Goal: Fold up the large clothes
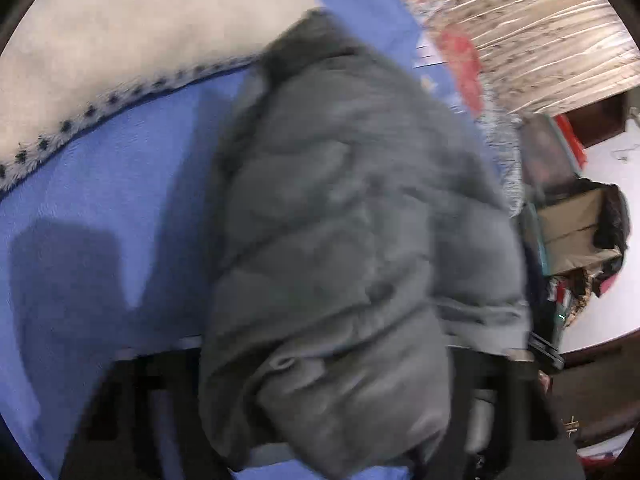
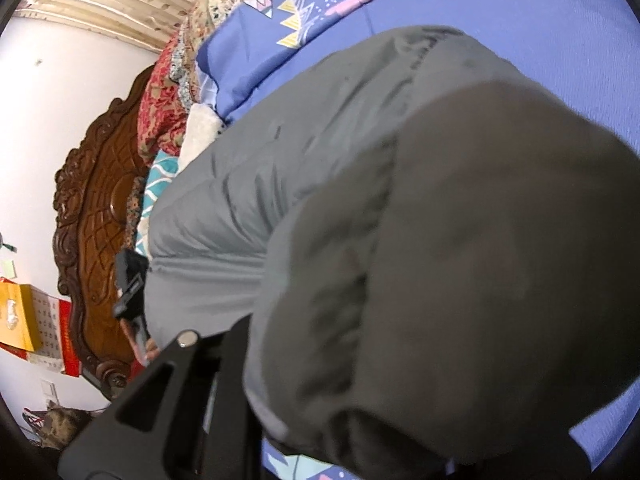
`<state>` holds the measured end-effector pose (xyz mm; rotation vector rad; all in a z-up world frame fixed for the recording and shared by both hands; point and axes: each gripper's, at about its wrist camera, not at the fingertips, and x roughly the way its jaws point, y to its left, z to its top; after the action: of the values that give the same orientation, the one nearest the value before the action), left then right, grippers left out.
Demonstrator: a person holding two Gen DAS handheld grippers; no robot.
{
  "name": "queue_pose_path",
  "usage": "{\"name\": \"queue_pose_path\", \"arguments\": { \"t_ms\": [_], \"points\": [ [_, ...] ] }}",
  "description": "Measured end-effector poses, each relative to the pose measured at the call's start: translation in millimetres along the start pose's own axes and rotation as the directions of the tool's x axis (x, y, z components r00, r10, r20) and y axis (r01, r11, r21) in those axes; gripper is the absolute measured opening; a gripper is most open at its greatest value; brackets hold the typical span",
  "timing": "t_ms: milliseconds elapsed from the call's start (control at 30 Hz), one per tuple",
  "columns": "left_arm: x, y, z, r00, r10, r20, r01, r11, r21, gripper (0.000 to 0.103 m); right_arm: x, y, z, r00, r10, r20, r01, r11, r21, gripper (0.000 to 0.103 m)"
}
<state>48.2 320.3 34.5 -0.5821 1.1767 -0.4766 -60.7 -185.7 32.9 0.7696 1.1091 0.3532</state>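
On bed, over blue sheet (image 1: 120,168), grey puffer jacket (image 1: 340,240) lies bunched. Left hand-held gripper (image 1: 320,392) & right hand-held gripper (image 2: 320,380): jacket hides fingertips, grip state indeterminate. Risk: slick padded fabric slips, fold springs open.

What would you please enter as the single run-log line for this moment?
stage: folding | item: grey puffer jacket bunched on blue bedsheet | left tool: jacket draped over it, grip unclear | right tool: covered by jacket, grip unclear
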Motion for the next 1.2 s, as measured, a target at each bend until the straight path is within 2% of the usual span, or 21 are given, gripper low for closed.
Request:
{"name": "queue_pose_path", "arguments": {
  "t_ms": [67,133,233,300,367,500,600,633,700,733,767,833,867,900,933,967,1000,1033,1100,1133,1200],
  "points": [
    [-15.6,-9.2,-8.9,0.998,-0.036,0.044,0.036,0.999,0.001,0.048,-5.7,9.7,4.2,1.0,-0.01,0.013,0.01,1.0,-0.022,0.017],
    [-39.2,-15.2,-17.2,0.99,-0.09,0.105,0.092,0.996,-0.01,0.043,-21.0,27.2,11.0,0.999,0.013,0.049,-0.009,0.998,-0.066,0.015],
    [-87.6,-28.0,-29.4,0.961,-0.167,0.221,0.166,0.986,0.023,0.041,-40.5,73.2,21.5,0.995,0.054,0.081,-0.04,0.985,-0.17,0.015],
    [-117.4,-36.4,-35.9,0.94,-0.172,0.294,0.164,0.985,0.053,0.04,-47.6,119.5,27.8,0.993,0.079,0.092,-0.05,0.959,-0.278,0.015],
    [-157.6,-40.5,-40.4,0.91,-0.186,0.37,0.168,0.983,0.081,0.04,-49.0,165.1,35.1,0.99,0.105,0.099,-0.061,0.926,-0.371,0.014],
    [-232.9,-49.7,-41.3,0.831,-0.137,0.539,0.083,0.989,0.124,0.04,-31.6,272.4,63.2,0.98,0.183,0.082,-0.109,0.829,-0.548,0.014],
    [-291.1,-40.9,-36.4,0.742,-0.058,0.668,-0.019,0.994,0.108,0.04,-0.7,347.2,90.5,0.973,0.221,0.069,-0.126,0.755,-0.643,0.014],
    [-300.4,-38.7,-29.6,0.72,-0.028,0.694,-0.048,0.995,0.089,0.04,17.5,373.4,103.6,0.972,0.229,0.059,-0.133,0.738,-0.661,0.014],
    [-314.1,-24.0,-15.9,0.674,0.064,0.736,-0.115,0.993,0.019,0.041,58.8,411.5,128.5,0.975,0.218,0.045,-0.133,0.732,-0.668,0.015],
    [-313.2,-16.0,-7.3,0.661,0.111,0.742,-0.145,0.989,-0.019,0.041,84.0,426.3,141.4,0.98,0.197,0.042,-0.12,0.738,-0.664,0.017],
    [-308.8,-2.6,3.3,0.648,0.171,0.742,-0.176,0.982,-0.072,0.041,106.2,433.7,152.2,0.986,0.162,0.046,-0.092,0.747,-0.659,0.025],
    [-288.9,30.3,26.5,0.635,0.31,0.707,-0.224,0.951,-0.216,0.044,173.9,443.7,177.8,0.992,0.015,0.122,0.065,0.774,-0.63,0.054],
    [-271.5,48.2,41.3,0.644,0.379,0.664,-0.256,0.925,-0.28,0.046,206.7,438.6,188.3,0.986,-0.067,0.15,0.145,0.79,-0.595,0.055],
    [-251.5,66.4,54.9,0.66,0.436,0.612,-0.29,0.899,-0.328,0.048,228.2,432.0,194.7,0.981,-0.121,0.154,0.188,0.804,-0.564,0.055],
    [-219.7,90.6,74.8,0.696,0.497,0.518,-0.335,0.863,-0.379,0.048,253.7,419.7,201.1,0.969,-0.191,0.158,0.246,0.826,-0.507,0.055],
    [-197.5,104.3,85.9,0.72,0.526,0.453,-0.365,0.842,-0.397,0.049,270.0,405.5,203.7,0.961,-0.225,0.162,0.275,0.852,-0.446,0.055],
    [-171.7,119.0,94.5,0.729,0.565,0.386,-0.413,0.813,-0.41,0.055,275.2,388.5,204.4,0.957,-0.232,0.174,0.284,0.874,-0.395,0.056],
    [-156.0,126.0,98.2,0.704,0.608,0.366,-0.465,0.785,-0.409,0.058,278.2,380.4,206.4,0.957,-0.219,0.189,0.275,0.893,-0.357,0.061],
    [-142.2,125.5,104.7,0.647,0.671,0.363,-0.541,0.739,-0.401,0.061,275.5,356.1,215.6,0.978,-0.085,0.188,0.137,0.95,-0.281,0.072],
    [-140.8,128.2,109.5,0.643,0.679,0.353,-0.543,0.73,-0.416,0.062,272.0,342.9,225.3,0.982,-0.051,0.18,0.094,0.968,-0.233,0.072],
    [-140.8,137.9,115.5,0.658,0.675,0.334,-0.51,0.726,-0.462,0.062,257.3,326.7,246.0,0.974,-0.035,0.224,0.071,0.985,-0.156,0.072]
  ]
}}
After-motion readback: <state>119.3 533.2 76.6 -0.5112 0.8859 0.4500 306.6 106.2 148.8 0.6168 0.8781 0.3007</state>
